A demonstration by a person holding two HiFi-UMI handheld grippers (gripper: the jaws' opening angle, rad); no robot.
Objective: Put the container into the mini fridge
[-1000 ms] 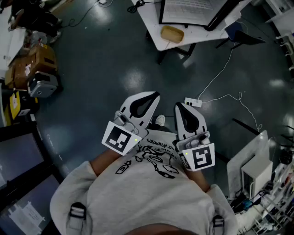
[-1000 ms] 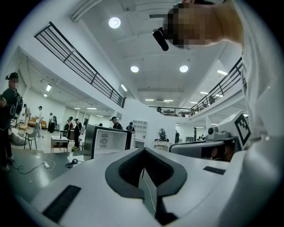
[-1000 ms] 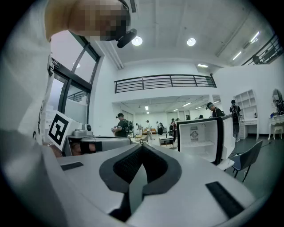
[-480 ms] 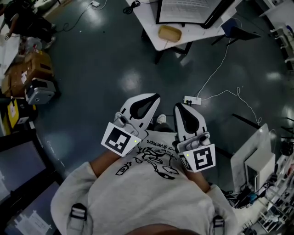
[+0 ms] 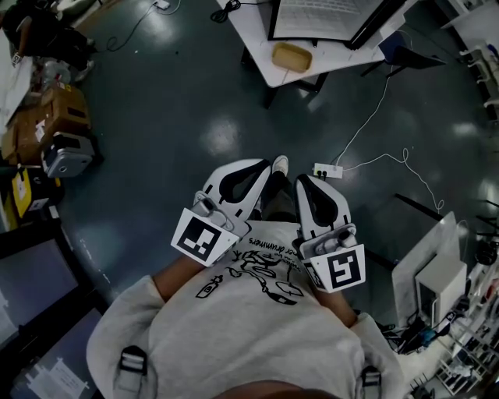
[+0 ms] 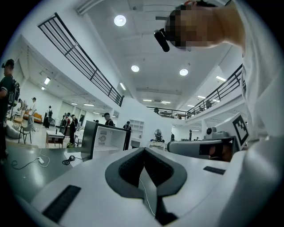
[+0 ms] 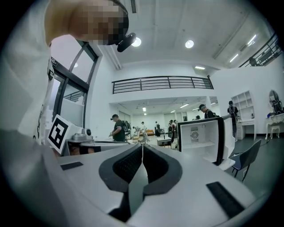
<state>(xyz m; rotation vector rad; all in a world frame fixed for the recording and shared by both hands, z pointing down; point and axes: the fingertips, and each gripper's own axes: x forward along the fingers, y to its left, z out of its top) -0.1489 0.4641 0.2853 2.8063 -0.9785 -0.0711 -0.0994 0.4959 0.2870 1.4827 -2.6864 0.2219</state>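
A tan oblong container (image 5: pixel 291 56) lies near the front edge of a white table (image 5: pixel 263 68) at the top of the head view. Behind it stands the mini fridge (image 5: pixel 323 19), black-framed with a white inside. The fridge also shows with its door open in the left gripper view (image 6: pixel 105 140) and the right gripper view (image 7: pixel 200 137). My left gripper (image 5: pixel 261 167) and right gripper (image 5: pixel 302 181) are held side by side close to the person's chest, far from the table. Both are shut with nothing between the jaws (image 6: pixel 143 151) (image 7: pixel 142 149).
A white power strip (image 5: pixel 326 171) with a long cable lies on the dark floor ahead. Cardboard boxes and a grey machine (image 5: pixel 66 153) stand at the left, white equipment (image 5: pixel 438 274) at the right, a dark chair (image 5: pixel 412 56) beside the table. Several people stand far off in the hall.
The person's shoe has stepped forward and now shows between the two gripper tips. The grippers have kept their place against the chest and stay shut.
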